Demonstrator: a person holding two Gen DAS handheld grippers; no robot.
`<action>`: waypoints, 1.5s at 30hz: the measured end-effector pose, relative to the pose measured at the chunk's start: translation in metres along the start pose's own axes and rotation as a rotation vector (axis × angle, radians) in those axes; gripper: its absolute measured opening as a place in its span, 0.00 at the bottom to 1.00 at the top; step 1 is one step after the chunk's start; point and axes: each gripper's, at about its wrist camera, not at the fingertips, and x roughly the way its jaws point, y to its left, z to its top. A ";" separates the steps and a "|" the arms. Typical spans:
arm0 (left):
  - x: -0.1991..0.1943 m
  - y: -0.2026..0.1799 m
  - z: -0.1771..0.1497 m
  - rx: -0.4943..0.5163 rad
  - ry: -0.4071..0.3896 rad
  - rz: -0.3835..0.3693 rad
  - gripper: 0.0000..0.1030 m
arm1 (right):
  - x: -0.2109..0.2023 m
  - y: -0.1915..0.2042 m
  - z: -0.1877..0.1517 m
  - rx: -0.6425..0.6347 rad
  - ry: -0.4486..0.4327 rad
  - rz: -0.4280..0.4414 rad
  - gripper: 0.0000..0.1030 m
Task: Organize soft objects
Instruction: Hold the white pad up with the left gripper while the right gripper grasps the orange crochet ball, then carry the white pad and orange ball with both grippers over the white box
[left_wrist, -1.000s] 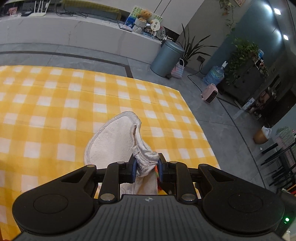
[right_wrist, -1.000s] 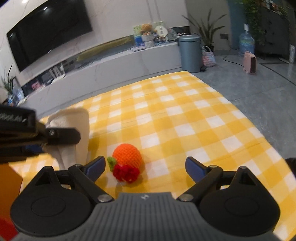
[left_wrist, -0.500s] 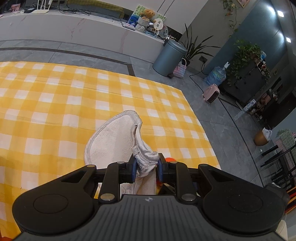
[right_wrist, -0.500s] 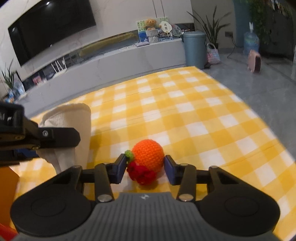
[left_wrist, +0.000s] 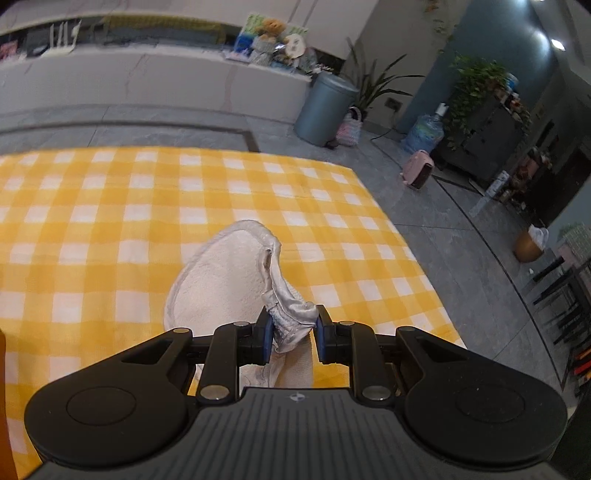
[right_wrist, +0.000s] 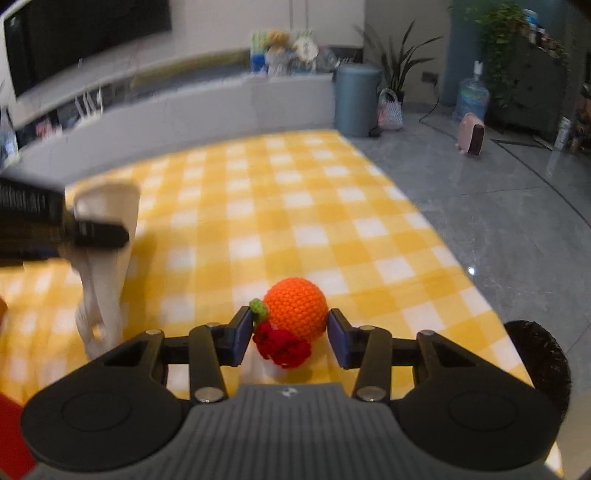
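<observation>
My left gripper (left_wrist: 291, 334) is shut on the gathered silky edge of a white fleecy cloth piece (left_wrist: 221, 280), which hangs from the pads above the yellow checked blanket (left_wrist: 110, 221). In the right wrist view the same white cloth piece (right_wrist: 107, 258) dangles at the left from the left gripper (right_wrist: 92, 232). My right gripper (right_wrist: 290, 332) is shut on a crocheted orange ball (right_wrist: 297, 306) that has a green leaf and a red knitted tuft (right_wrist: 282, 345) underneath. Both pads press on its sides, just above the blanket (right_wrist: 295, 206).
The blanket's right edge meets grey floor tiles (right_wrist: 498, 221). A grey bin (left_wrist: 323, 109), a pink heater (left_wrist: 417, 170) and a water bottle (left_wrist: 423, 131) stand beyond it. A dark fuzzy round thing (right_wrist: 539, 365) lies at the right, and something red (right_wrist: 11, 435) at the bottom left corner.
The right gripper's jaws went from wide open to shut on the orange ball, then rose slightly with it. The left gripper still holds the white cloth and has barely moved.
</observation>
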 end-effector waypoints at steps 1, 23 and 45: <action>-0.002 -0.002 0.000 0.013 -0.014 0.001 0.24 | -0.004 -0.002 0.003 0.020 -0.019 0.012 0.43; -0.113 -0.060 -0.015 0.280 -0.248 0.086 0.22 | -0.077 0.004 0.024 0.110 -0.249 0.077 0.43; -0.308 0.083 -0.054 0.025 -0.549 0.193 0.22 | -0.232 0.145 0.016 -0.223 -0.420 0.575 0.43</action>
